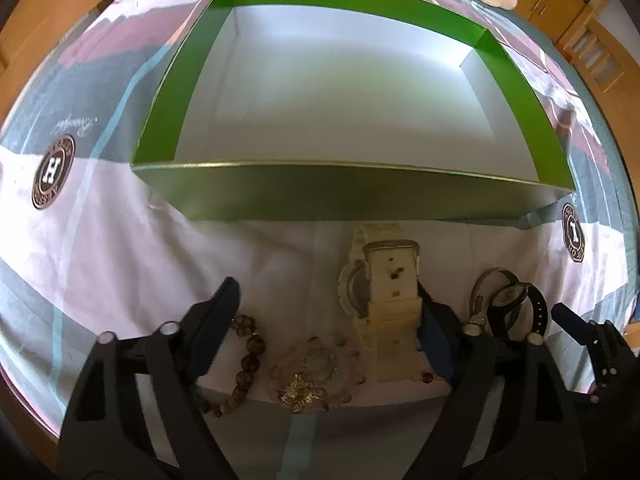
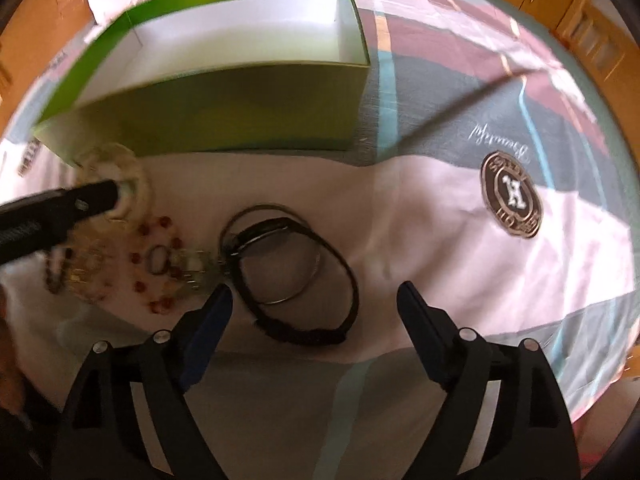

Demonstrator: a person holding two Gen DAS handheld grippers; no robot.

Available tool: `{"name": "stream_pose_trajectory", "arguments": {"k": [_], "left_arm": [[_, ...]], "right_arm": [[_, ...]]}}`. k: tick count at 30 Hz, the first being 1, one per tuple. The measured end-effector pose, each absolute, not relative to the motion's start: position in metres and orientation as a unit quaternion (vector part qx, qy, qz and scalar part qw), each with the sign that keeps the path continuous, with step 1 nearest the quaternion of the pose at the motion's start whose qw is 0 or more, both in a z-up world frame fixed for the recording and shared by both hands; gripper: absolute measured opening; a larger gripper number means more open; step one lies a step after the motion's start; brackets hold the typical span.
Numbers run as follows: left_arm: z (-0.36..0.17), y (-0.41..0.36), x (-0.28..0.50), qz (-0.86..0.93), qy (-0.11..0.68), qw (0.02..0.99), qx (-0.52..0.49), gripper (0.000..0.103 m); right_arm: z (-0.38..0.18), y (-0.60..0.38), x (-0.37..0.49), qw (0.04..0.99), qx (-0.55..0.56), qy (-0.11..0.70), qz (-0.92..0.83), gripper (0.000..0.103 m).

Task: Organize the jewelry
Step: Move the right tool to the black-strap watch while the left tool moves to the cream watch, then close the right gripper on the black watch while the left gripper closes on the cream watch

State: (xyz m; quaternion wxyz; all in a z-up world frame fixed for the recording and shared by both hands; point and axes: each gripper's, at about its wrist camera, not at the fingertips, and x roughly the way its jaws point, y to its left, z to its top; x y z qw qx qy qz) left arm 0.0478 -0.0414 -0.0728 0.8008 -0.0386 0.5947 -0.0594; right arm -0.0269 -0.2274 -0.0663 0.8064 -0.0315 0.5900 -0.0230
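We look down the left gripper (image 1: 332, 312) first: its jaws stand wide, and nothing is pinched between them. Nearest us, between the two fingers, lie a brown bead bracelet (image 1: 244, 356) at about eight o'clock from the gap's middle and a pale pink bead bracelet (image 1: 316, 372) with a gold charm at six o'clock, both flat on the bedsheet (image 1: 120, 264). Just beyond them, a cream watch (image 1: 384, 300) stands on its side, its strap running along the inner face of the right-hand finger; we cannot tell whether the finger touches it. Past that finger, at three o'clock, a dark watch (image 1: 516, 304) and a thin metal bangle (image 1: 486, 286) lie together, with the tip of the other gripper just beside them. Farther off, at twelve o'clock, sits the green box (image 1: 360, 196), open-topped, white inside. In the right wrist view, the right gripper (image 2: 314, 294) also hangs with its jaws spread wide, gripping nothing. The dark watch (image 2: 304, 276) and bangle (image 2: 276, 256) lie on the sheet between its fingertips, closer to the left-hand finger, whose tip sits just beside the strap; contact is unclear. At nine to ten o'clock the bead bracelets blur together, and the left gripper's finger reaches in over the cream watch (image 2: 120, 184). The green box (image 2: 248, 108) lies beyond, at eleven o'clock.
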Motion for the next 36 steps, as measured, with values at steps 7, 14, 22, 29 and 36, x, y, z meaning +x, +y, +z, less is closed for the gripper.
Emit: {"name": "stream_pose_trajectory", "arguments": {"k": [7, 14, 22, 29, 36], "left_arm": [[-0.069, -0.034, 0.048, -0.072, 0.592, 0.800, -0.063, 0.030], [-0.047, -0.027, 0.037, -0.098, 0.561, 0.818, -0.074, 0.022], [-0.036, -0.024, 0.036, -0.098, 0.546, 0.829, -0.070, 0.041], [-0.043, -0.033, 0.037, -0.097, 0.552, 0.826, -0.058, 0.062], [-0.044, 0.012, 0.043, 0.063, 0.552, 0.831, -0.006, 0.062]], "right_arm": [[-0.066, -0.224, -0.025, 0.809, 0.005, 0.587, 0.014, 0.042], [-0.051, -0.226, -0.031, 0.822, 0.027, 0.569, 0.024, 0.041], [-0.049, -0.236, -0.024, 0.819, 0.034, 0.573, 0.021, 0.041], [-0.051, -0.245, -0.024, 0.816, 0.036, 0.576, 0.019, 0.042], [-0.053, -0.240, -0.025, 0.817, 0.036, 0.575, 0.021, 0.043]]}}
